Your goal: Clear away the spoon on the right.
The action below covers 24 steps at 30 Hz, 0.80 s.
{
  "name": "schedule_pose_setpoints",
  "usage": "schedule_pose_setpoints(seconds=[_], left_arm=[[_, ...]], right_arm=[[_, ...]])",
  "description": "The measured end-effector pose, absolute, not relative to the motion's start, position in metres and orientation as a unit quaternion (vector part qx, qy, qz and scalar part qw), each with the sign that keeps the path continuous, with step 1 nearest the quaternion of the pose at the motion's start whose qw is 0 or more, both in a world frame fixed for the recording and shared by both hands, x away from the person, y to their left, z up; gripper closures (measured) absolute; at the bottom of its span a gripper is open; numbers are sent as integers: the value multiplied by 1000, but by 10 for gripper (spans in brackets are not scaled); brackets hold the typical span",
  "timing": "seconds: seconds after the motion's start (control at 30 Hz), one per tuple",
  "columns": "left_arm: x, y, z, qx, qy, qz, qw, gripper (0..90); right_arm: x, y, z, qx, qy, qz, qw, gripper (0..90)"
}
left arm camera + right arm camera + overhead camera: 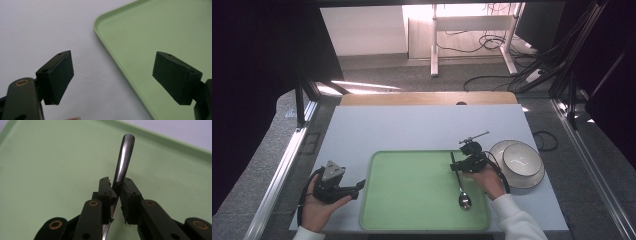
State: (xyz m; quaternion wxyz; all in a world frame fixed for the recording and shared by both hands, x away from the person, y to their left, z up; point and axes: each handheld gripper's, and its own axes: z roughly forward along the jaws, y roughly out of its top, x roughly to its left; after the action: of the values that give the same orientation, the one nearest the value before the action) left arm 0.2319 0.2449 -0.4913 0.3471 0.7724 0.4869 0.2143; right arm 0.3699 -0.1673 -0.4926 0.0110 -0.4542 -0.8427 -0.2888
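Green tray [412, 200] = landmark, sits on white table [422, 125].

High view: spoon [460, 187] lies on tray near its right edge, bowl end [464, 201] toward the person, handle pointing away. R gripper [455, 166] is at the handle's far end, hand [486, 181] behind it just off the tray's right rim. White bowl on a plate [518, 161] sits right of tray, apart from it; prob next item to load, judging by the empty tray. L gripper [359, 185] rests on the table just left of tray, not touching it, idle; looks like it waits so as not to block the R side.

L gripper view: both pads wide apart, nothing between. Tray's rounded corner [98, 21] and left rim run between them; L pad [58, 75] over table, other over tray floor.

R gripper view: jaws close together w/ spoon handle [122, 162] between. Left pad [106, 192] looks on the metal, right pad seems to have a thin gap, so grip reads as loosened, not clamped. Handle tip tilts up off tray floor. Judgement: spoon set down low on tray, jaws letting go so it doesn't drop or bounce.
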Motion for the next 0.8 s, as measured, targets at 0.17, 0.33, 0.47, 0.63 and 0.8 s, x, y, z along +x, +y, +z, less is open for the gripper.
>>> schedule_pose_setpoints(seconds=[0.17, 0.33, 0.47, 0.63, 0.8], left_arm=[[232, 245, -491, 772, 487, 215, 348, 165], [232, 246, -491, 772, 487, 216, 347, 165], [232, 245, -491, 772, 487, 216, 346, 165], [232, 244, -492, 775, 484, 222, 339, 165], [232, 244, -491, 776, 483, 224, 339, 165]], right_arm=[[369, -165, -494, -453, -847, -278, 3, 742], [369, -164, -495, -452, -850, -271, -4, 680], [370, -165, -494, -453, -851, -267, -17, 559], [369, -161, -497, -442, -867, -229, -32, 433], [370, -160, -494, -443, -866, -223, -58, 365]])
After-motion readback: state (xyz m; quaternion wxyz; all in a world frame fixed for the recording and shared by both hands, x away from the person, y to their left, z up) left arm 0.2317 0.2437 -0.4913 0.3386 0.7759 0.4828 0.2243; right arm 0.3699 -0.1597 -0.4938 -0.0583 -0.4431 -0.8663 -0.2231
